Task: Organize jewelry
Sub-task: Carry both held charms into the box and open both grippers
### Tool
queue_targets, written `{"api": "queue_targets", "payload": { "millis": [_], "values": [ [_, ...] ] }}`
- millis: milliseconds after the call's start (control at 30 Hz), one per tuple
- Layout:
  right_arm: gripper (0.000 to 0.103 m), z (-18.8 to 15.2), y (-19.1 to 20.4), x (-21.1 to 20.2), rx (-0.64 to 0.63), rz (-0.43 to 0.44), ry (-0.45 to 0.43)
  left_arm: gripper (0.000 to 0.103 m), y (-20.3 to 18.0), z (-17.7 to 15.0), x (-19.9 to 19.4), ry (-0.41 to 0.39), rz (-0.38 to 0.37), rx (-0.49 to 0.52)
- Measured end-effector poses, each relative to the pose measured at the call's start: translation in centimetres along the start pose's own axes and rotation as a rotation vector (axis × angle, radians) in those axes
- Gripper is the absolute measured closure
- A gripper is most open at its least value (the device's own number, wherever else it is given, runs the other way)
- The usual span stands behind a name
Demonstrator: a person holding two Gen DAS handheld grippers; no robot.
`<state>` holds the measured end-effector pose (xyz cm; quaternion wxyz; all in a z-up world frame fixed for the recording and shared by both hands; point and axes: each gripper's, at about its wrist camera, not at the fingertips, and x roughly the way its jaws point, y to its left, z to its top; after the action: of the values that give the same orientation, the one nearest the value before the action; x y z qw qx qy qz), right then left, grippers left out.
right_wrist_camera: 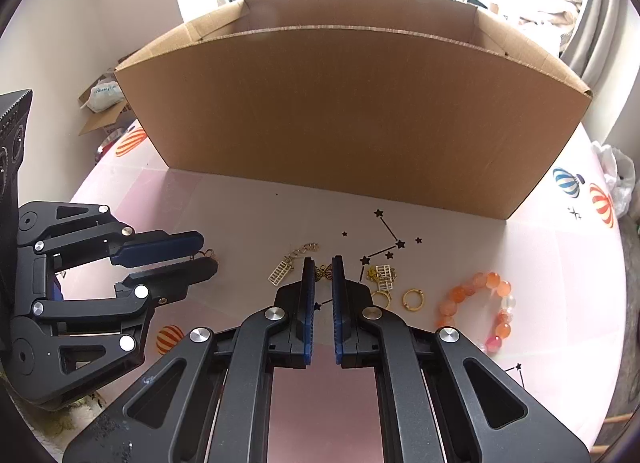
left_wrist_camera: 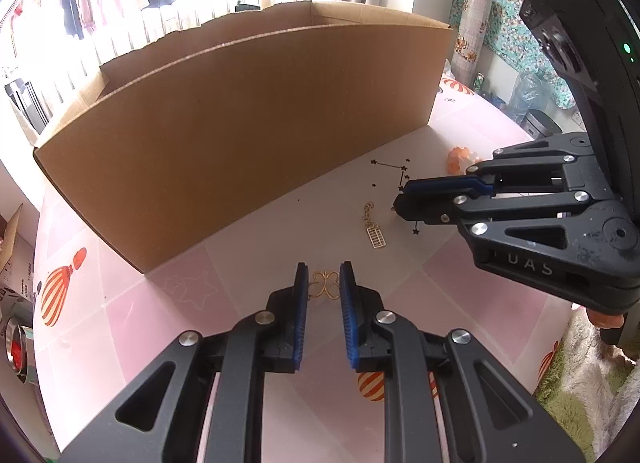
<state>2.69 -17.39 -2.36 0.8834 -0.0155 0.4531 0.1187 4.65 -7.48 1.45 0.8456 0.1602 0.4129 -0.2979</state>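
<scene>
Cardboard box (right_wrist_camera: 352,115) stands ahead of both tools on the pink bench (right_wrist_camera: 240,207). Left hand-held gripper (left_wrist_camera: 324,283), narrowly parted, straddles a gold wire butterfly (left_wrist_camera: 325,284); right hand-held gripper (right_wrist_camera: 323,273), likewise narrow, brackets a small bronze butterfly charm (right_wrist_camera: 323,273). Judged best: centre each piece between the pads, then close gently before lifting.

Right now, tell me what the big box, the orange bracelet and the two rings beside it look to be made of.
Box: plain brown corrugated cardboard, matte; fluting shows along its top edge.
Orange bracelet: round translucent beads, glossy, likely glass or polished stone; cannot tell which.
Two rings: shiny gold-coloured metal, possibly plated.
</scene>
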Motion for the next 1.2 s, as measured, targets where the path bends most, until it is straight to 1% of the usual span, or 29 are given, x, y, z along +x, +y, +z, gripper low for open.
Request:
{"api": "queue_targets", "payload": {
  "millis": [233,333,500,533,600,633,700,733,767,833,867,933,1000,1033,1100,1167,1200],
  "values": [
    [0.097,0.6,-0.2,-2.7,0.003,0.023,-0.074,0.088,-0.4,1.0,-2.3,-0.062,0.027,0.016],
    [0.097,1.4,-0.2,-4.5,-0.005,0.038,-0.13,0.088,-0.1,2.1,-3.7,-0.102,0.01,0.007],
    [0.097,4.2,-1.5,-7.8,-0.035,0.077,-0.251,0.088,0.7,4.7,-6.1,-0.198,-0.014,0.027],
    [0.097,5.1,-2.3,-8.4,-0.043,0.082,-0.271,0.088,0.9,5.5,-6.5,-0.218,-0.02,0.031],
    [0.097,7.1,-3.0,-8.9,-0.054,0.115,-0.296,0.088,1.5,7.1,-6.7,-0.237,-0.032,0.038],
    [0.097,8.2,-3.4,-8.7,-0.055,0.131,-0.295,0.088,1.8,8.0,-6.5,-0.238,-0.033,0.038],
    [0.097,10.5,-4.3,-7.9,-0.056,0.134,-0.263,0.088,2.4,10.0,-5.6,-0.227,-0.045,0.032],
    [0.097,11.9,-4.5,-6.9,-0.058,0.151,-0.231,0.088,2.9,11.0,-4.9,-0.205,-0.046,0.021],
    [0.097,13.0,-5.0,-6.0,-0.05,0.173,-0.195,0.088,3.5,12.0,-3.9,-0.174,-0.053,0.006],
    [0.097,15.2,-5.9,-3.8,-0.032,0.213,-0.087,0.088,4.9,14.0,-1.6,-0.099,-0.096,-0.043],
    [0.097,15.8,-6.2,-2.6,-0.021,0.224,-0.038,0.088,5.7,14.9,-0.5,-0.056,-0.114,-0.068],
    [0.097,16.8,-6.5,-0.5,-0.014,0.235,0.064,0.088,6.7,16.2,2.3,0.038,-0.129,-0.115],
    [0.097,17.5,-6.7,1.4,-0.014,0.234,0.141,0.088,7.7,17.1,5.0,0.129,-0.166,-0.17],
    [0.097,17.2,-6.8,2.4,-0.012,0.234,0.171,0.088,8.2,16.8,5.9,0.162,-0.169,-0.195],
    [0.097,17.3,-6.7,3.6,-0.019,0.218,0.212,0.088,8.6,17.2,7.2,0.207,-0.167,-0.223],
    [0.097,17.5,-6.6,4.6,-0.031,0.202,0.244,0.088,9.1,17.4,8.2,0.251,-0.184,-0.268],
    [0.097,17.6,-6.5,4.9,-0.037,0.195,0.255,0.088,9.4,17.6,8.5,0.26,-0.199,-0.291]
  ]
}}
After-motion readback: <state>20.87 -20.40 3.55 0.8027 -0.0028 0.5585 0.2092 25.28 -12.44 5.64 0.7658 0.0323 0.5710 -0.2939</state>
